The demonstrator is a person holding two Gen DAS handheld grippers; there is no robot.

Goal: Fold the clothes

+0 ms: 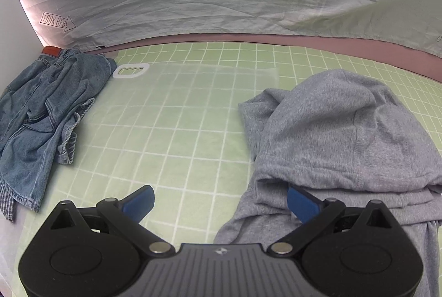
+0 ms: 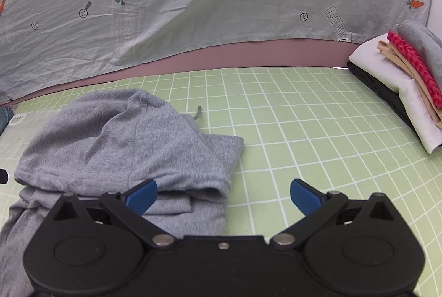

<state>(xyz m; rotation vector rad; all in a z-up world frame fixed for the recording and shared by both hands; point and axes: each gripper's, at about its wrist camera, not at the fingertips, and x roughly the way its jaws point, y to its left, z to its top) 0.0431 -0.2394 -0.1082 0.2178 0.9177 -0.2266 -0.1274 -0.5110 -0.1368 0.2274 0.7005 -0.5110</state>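
Both sets of jaws stand apart and empty: the left gripper (image 1: 219, 204) has the grey hoodie (image 1: 339, 131) at lower right, the right gripper (image 2: 223, 196) at lower left, flanking it.

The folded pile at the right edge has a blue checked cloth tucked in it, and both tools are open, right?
Not quite: the checked cloth in the folded pile is red, as the right wrist view shows. Both the left gripper and right gripper are open.
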